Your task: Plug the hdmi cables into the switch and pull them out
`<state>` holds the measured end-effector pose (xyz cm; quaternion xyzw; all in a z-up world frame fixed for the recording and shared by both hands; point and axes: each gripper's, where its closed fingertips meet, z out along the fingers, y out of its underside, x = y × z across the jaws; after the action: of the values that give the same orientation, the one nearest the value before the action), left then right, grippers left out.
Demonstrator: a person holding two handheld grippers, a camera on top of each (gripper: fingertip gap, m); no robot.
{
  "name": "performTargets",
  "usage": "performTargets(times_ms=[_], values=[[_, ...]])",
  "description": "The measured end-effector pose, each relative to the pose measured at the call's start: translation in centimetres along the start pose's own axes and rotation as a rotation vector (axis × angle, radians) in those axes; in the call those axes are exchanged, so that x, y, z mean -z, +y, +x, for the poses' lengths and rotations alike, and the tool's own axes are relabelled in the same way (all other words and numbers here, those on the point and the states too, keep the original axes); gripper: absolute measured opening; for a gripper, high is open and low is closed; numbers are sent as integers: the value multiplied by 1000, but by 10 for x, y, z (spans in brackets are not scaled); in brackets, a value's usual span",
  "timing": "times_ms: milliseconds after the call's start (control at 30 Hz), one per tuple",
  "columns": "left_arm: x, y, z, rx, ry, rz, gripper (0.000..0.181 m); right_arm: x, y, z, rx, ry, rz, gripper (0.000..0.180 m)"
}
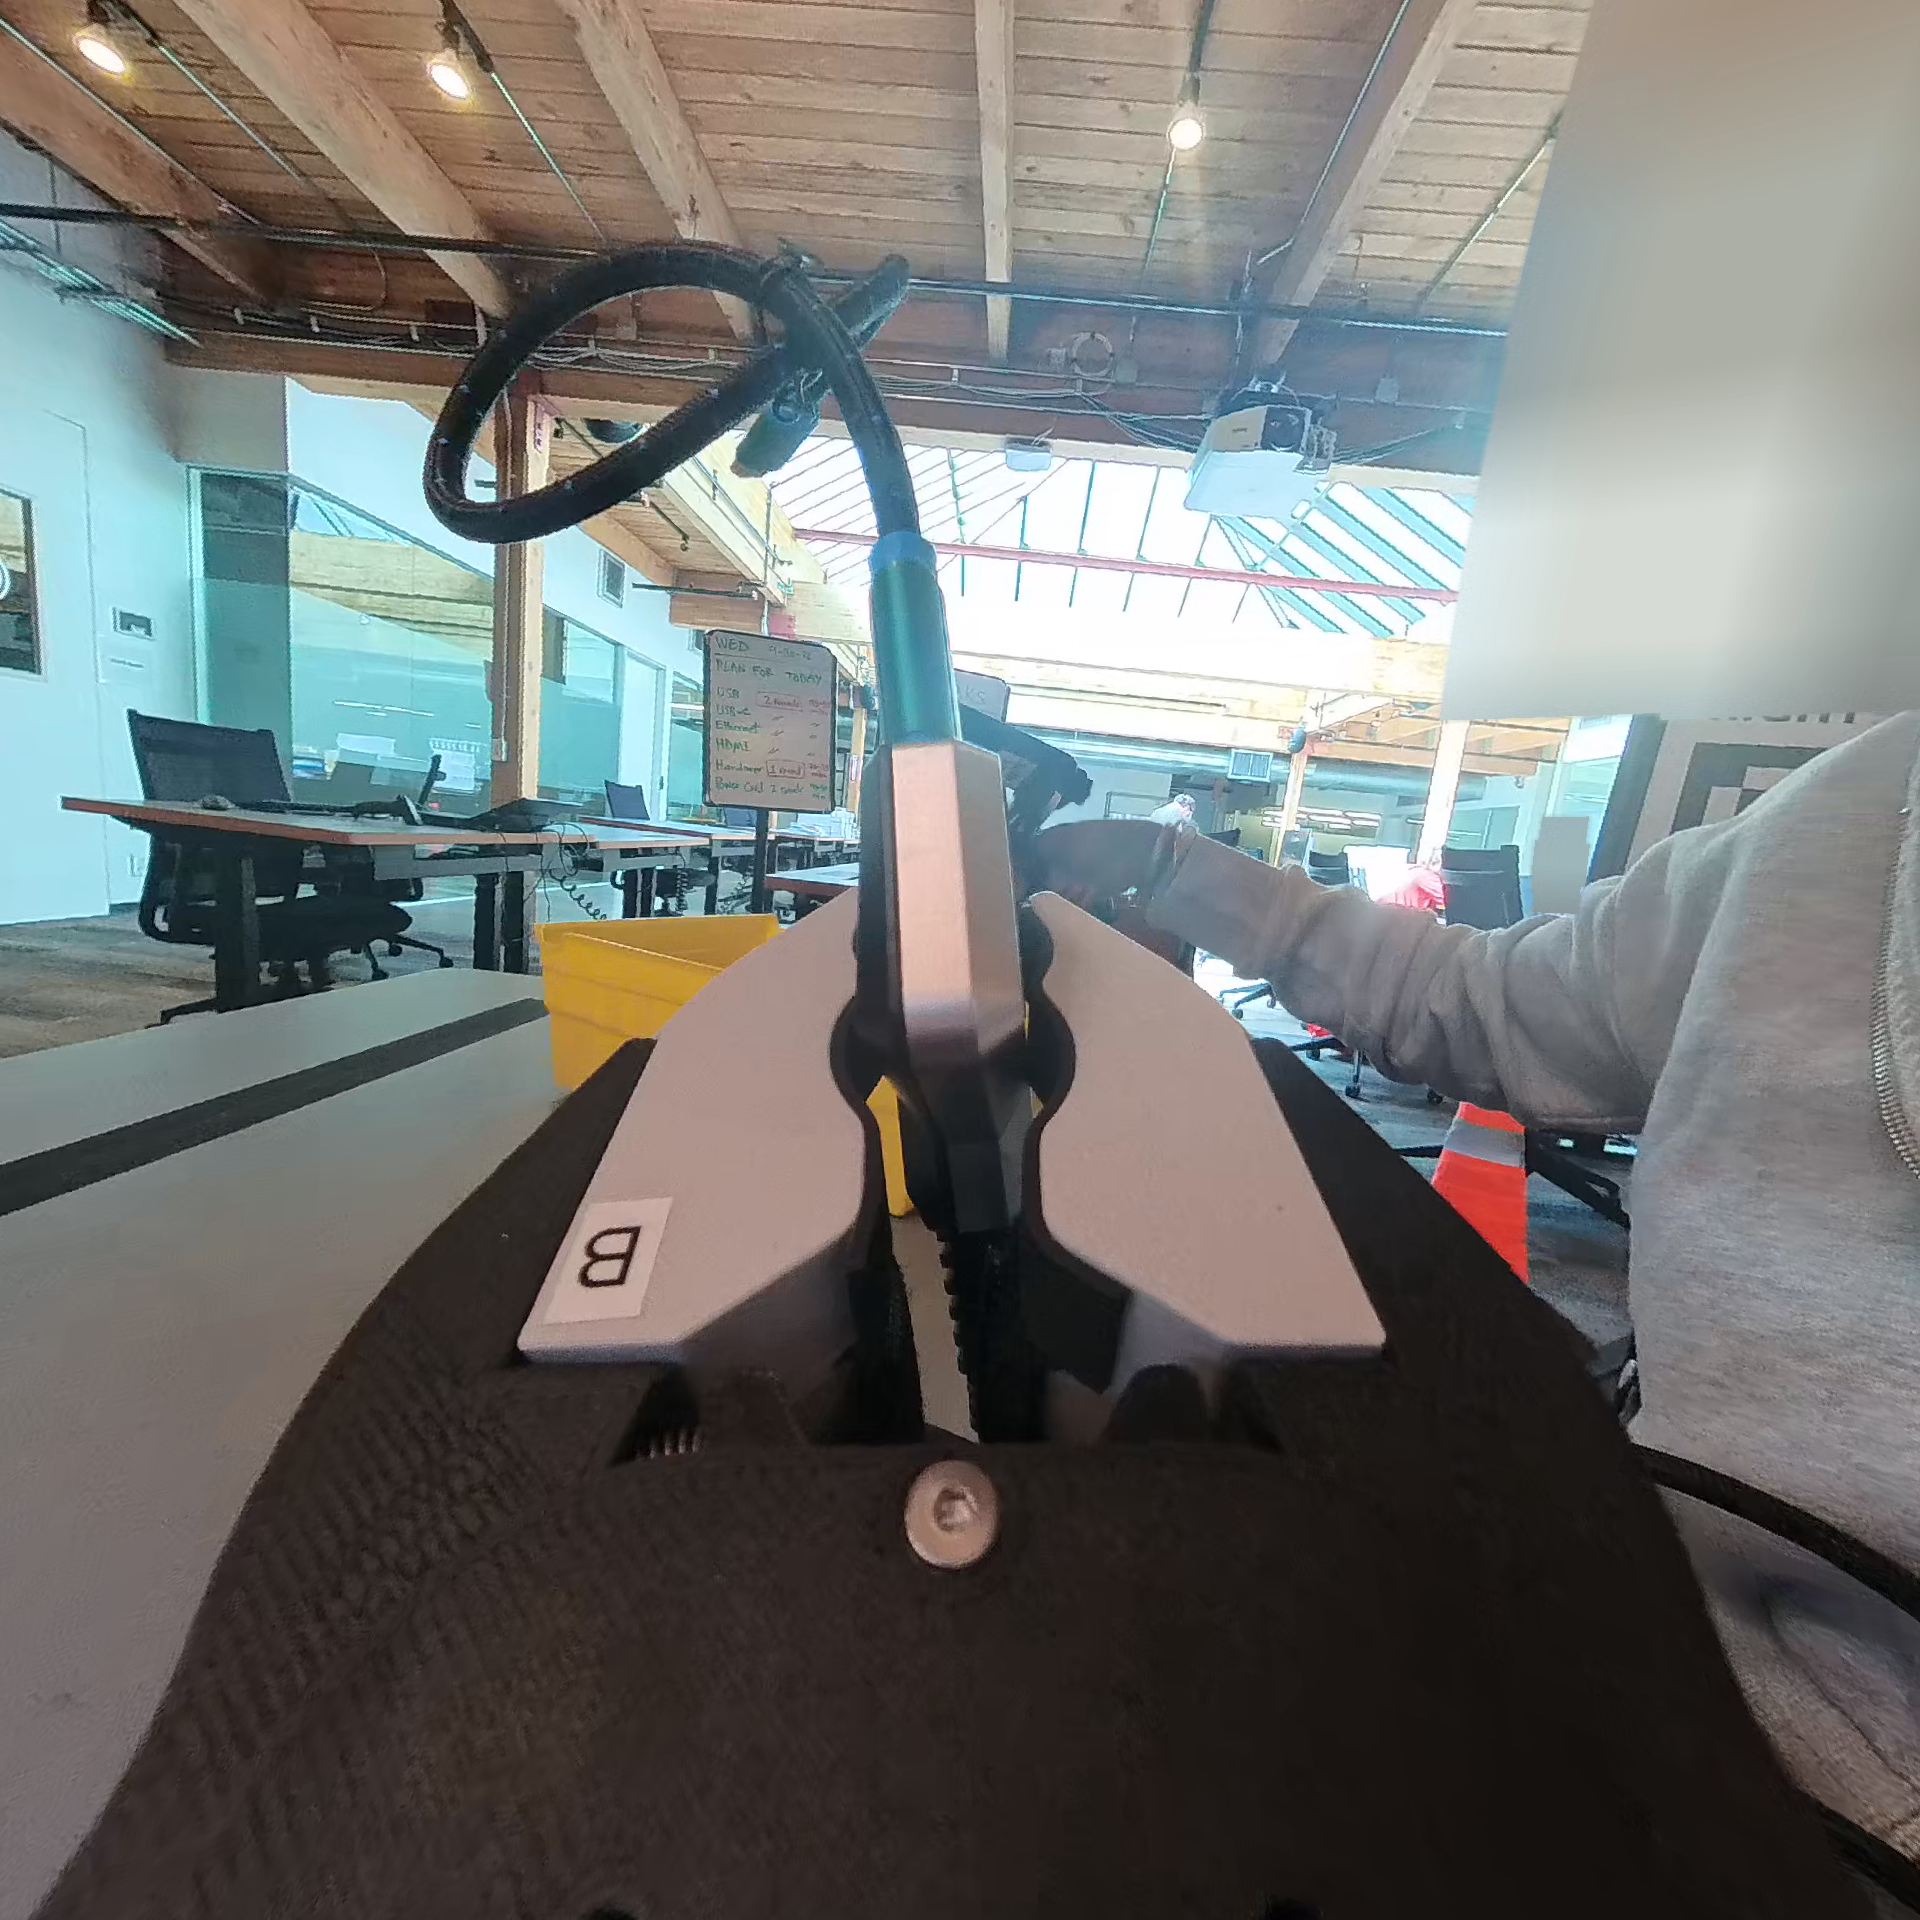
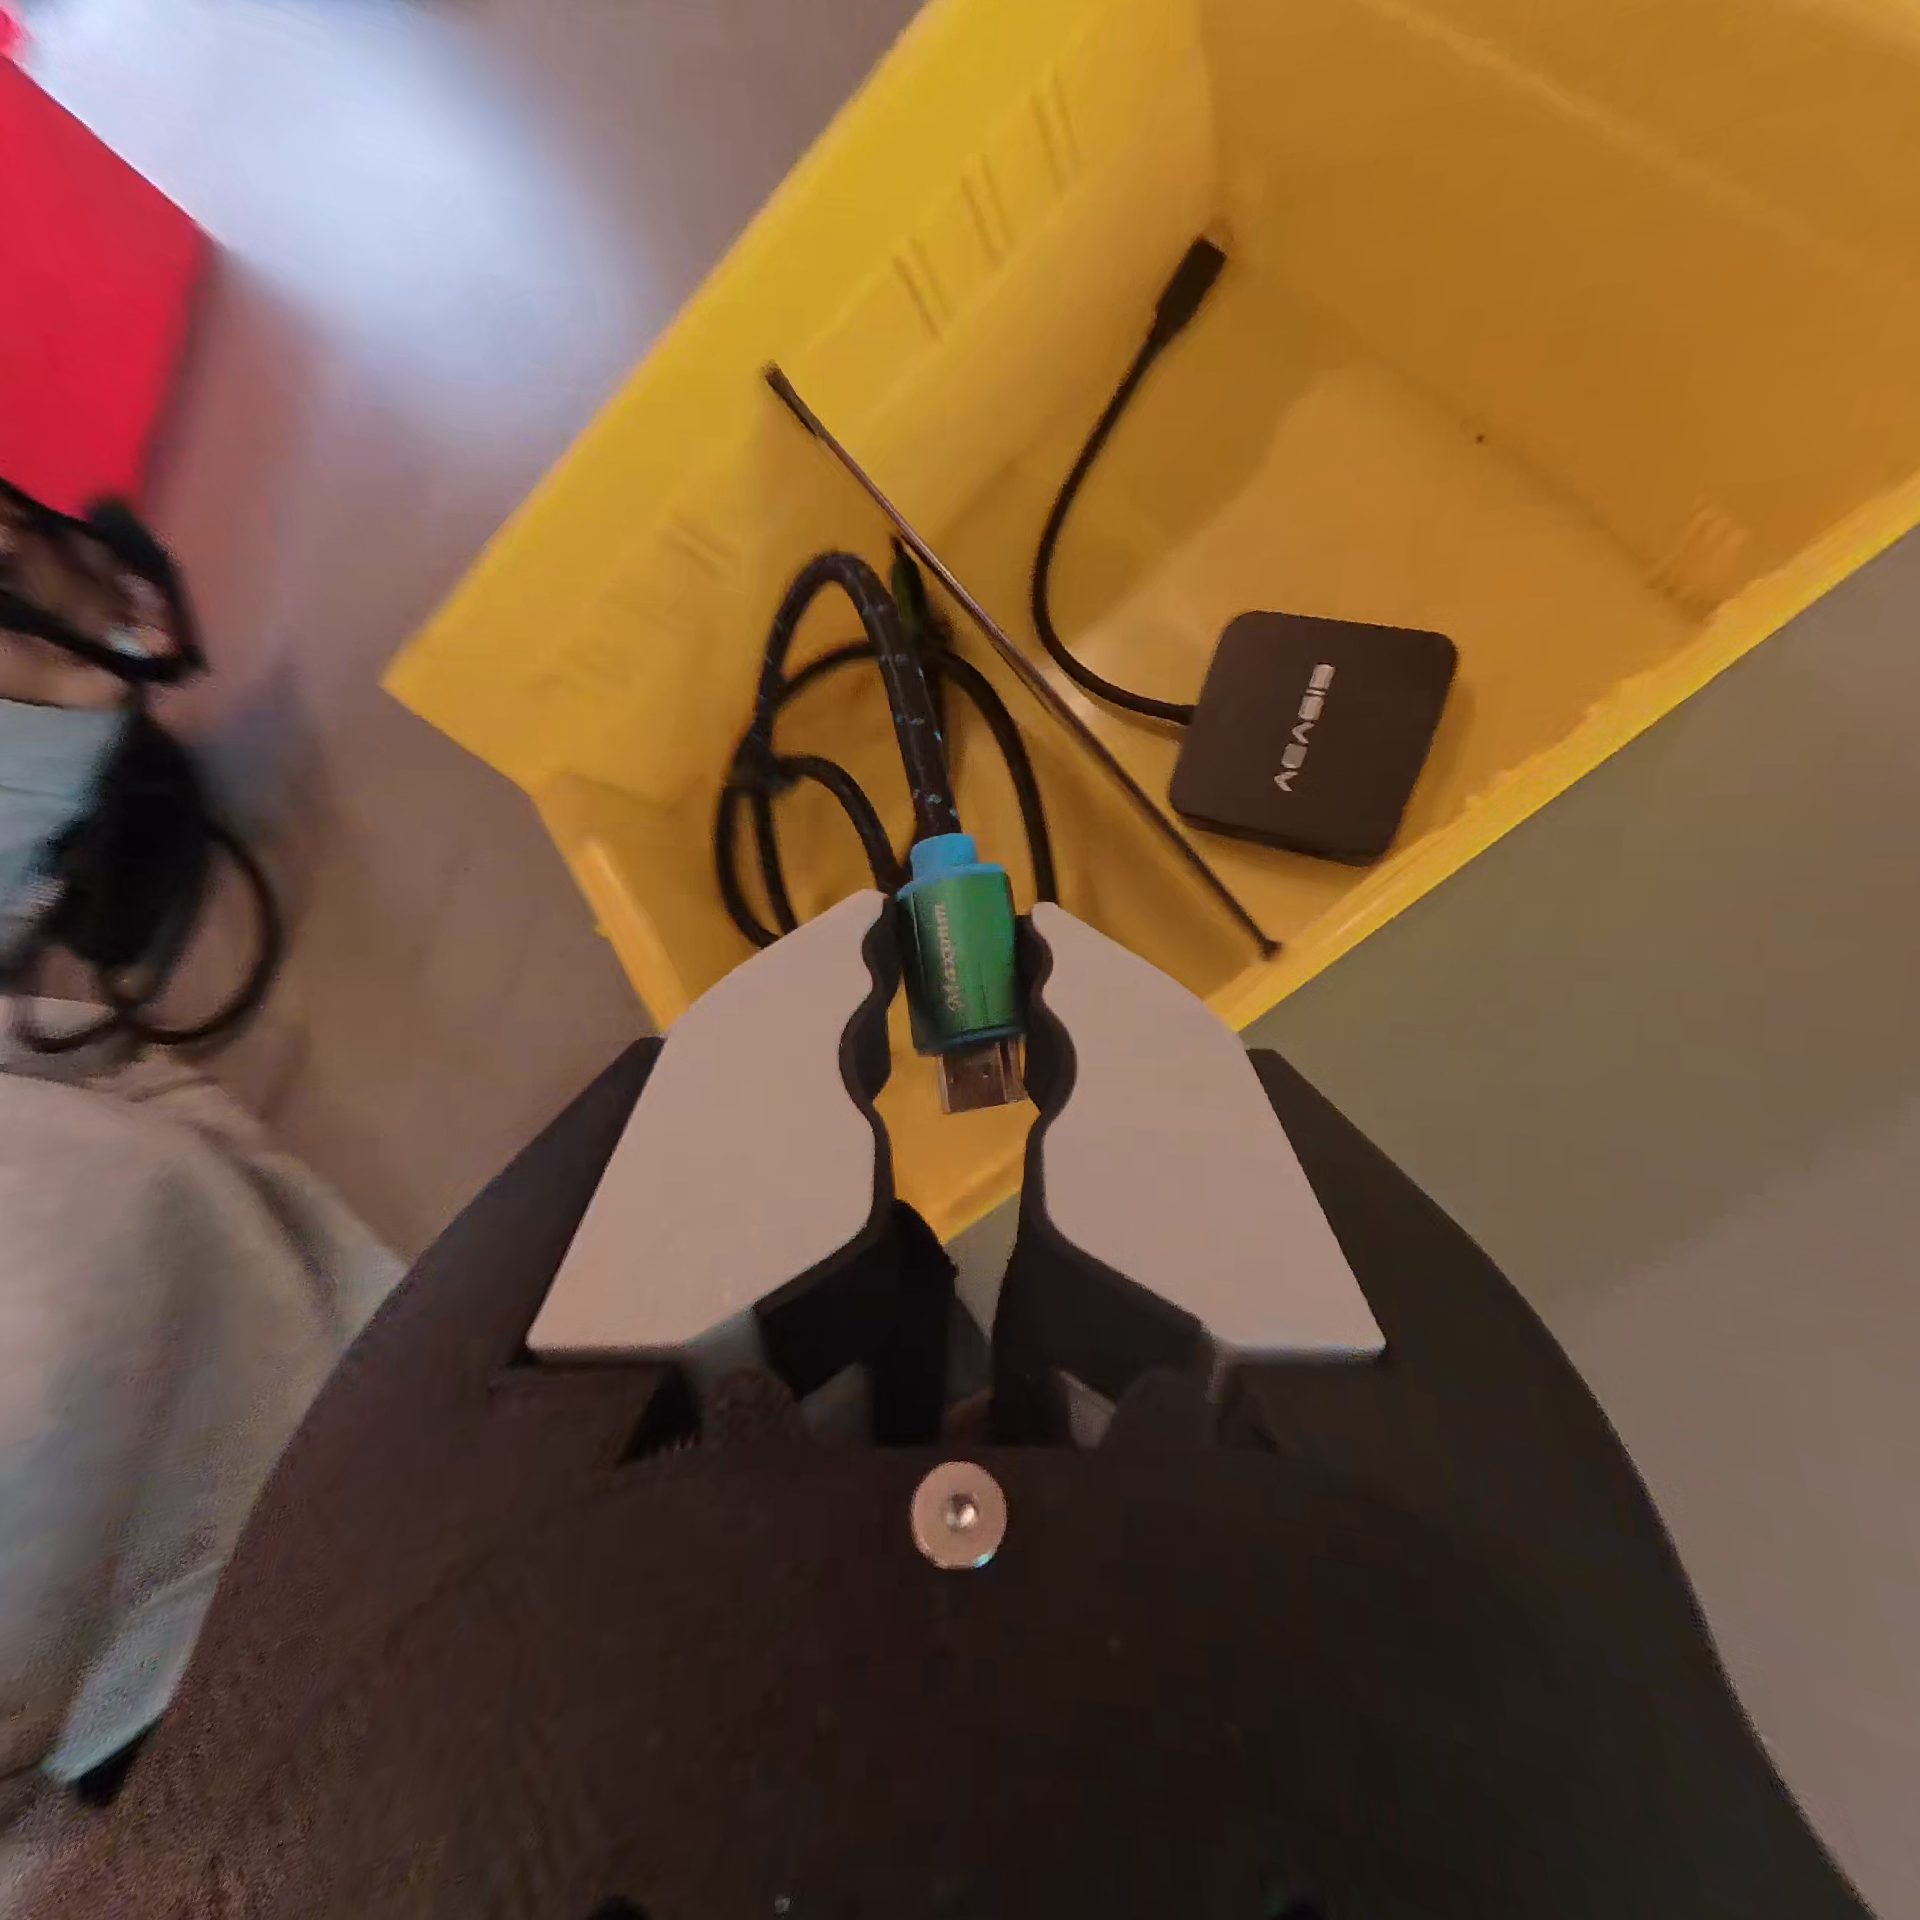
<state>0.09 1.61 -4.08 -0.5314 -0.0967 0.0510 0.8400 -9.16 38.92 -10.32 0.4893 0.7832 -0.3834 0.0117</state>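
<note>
My left gripper [image 1: 940, 925] is shut on a flat silver switch [image 1: 945, 831], held edge-on and pointing up and away. A green HDMI plug [image 1: 914, 644] sits in the switch's far end, and its black braided cable [image 1: 499, 416] loops up and to the left. My right gripper [image 2: 961, 914] is shut on a second green HDMI plug [image 2: 961, 966] above a yellow bin [image 2: 1351, 260]. That plug's bare metal end points back toward the camera. Its braided cable [image 2: 914, 727] runs down into a coil in the bin.
The bin also holds a black square box [image 2: 1314, 732] with a thin lead, and a thin black rod [image 2: 1039, 675]. The bin [image 1: 613, 966] stands on a grey table [image 1: 208, 1195]. A person's grey sleeve [image 1: 1455, 997] reaches across on the right. Blurred black cables [image 2: 156, 831] lie left.
</note>
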Motion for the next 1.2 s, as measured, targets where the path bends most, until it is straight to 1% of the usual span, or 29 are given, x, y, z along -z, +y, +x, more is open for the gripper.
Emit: performTargets(times_ms=[67,133,267,367,433,467,500,567,633,700,767,833,900,967,1067,1200], values=[[0,0,0,0,-2,-1,22,-6,11,11,74,124,-94,22],[0,0,0,-1,-4,-2,22,-12,22,21,197,249,-205,21],[0,0,-1,-2,-6,-3,22,-16,32,37,512,486,-399,42],[0,0,-1,-4,-7,-1,22,-15,30,33,655,561,-467,58],[0,-1,0,-4,-5,1,22,-11,29,28,672,562,-478,68],[0,-1,0,-4,-4,1,22,-11,30,23,672,537,-482,71],[0,-1,0,-6,-4,0,22,-10,32,19,673,509,-486,72],[-1,-1,0,-11,-5,-3,22,-6,33,15,686,489,-495,66],[-1,-1,0,-15,-5,-4,22,-6,35,9,694,446,-505,76],[-1,-1,0,-14,-6,-5,22,-11,46,4,689,396,-575,87],[-2,0,0,-10,-6,-8,22,-13,61,8,682,408,-726,98],[-2,1,0,-14,-5,-13,22,-15,67,11,703,426,-819,100],[-2,1,1,-23,-7,-16,22,-14,62,11,697,442,-832,100],[-2,0,1,-24,-7,-15,22,-13,54,9,699,450,-806,107],[-2,0,0,-18,-6,-13,22,-9,47,6,716,467,-784,106],[-3,0,1,-26,-6,-19,22,-7,45,-1,835,496,-788,91]])
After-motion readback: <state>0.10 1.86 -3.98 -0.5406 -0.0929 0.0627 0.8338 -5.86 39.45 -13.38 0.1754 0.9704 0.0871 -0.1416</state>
